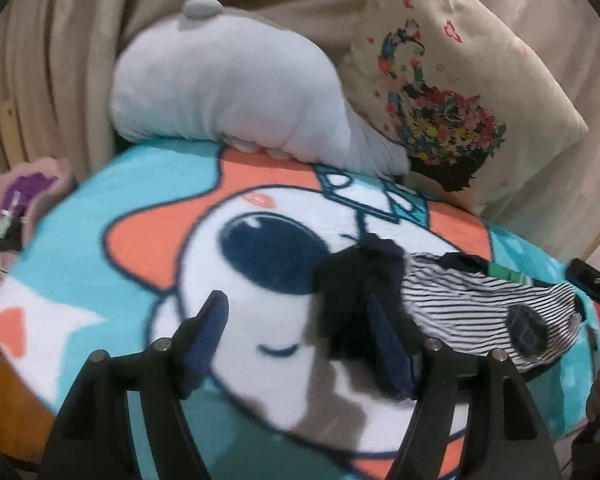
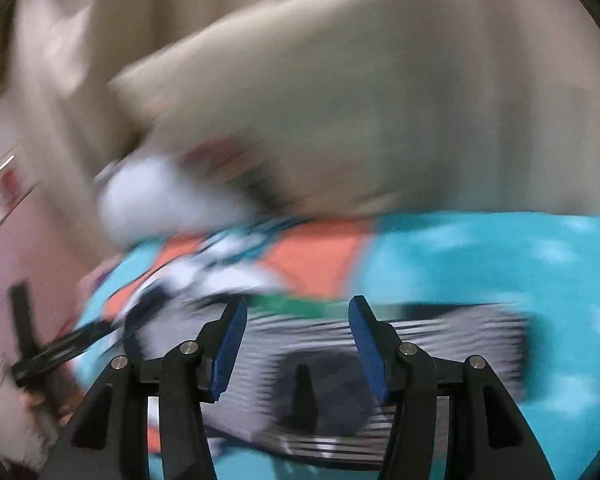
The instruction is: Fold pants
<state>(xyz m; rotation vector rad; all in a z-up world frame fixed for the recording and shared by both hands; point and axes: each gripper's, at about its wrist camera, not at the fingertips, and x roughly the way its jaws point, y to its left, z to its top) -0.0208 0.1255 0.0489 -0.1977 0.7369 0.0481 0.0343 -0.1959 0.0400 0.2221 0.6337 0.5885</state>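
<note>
left gripper [image 1: 296, 340]: jaws wide, nothing held | right gripper [image 2: 298, 344]: jaws wide, nothing held, above pants [image 2: 420, 344] | pants on blanket [image 1: 100, 272]

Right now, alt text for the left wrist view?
The open left gripper hovers over striped pants with a dark cuff, lying on a cartoon blanket. A white plush pillow and a floral cushion sit behind.

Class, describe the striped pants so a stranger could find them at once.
Start at the cartoon blanket covering the bed. On its right side, in front of the floral cushion, lie the pants. They alone have thin black-and-white stripes, with a dark round patch and dark cuffs.
</note>
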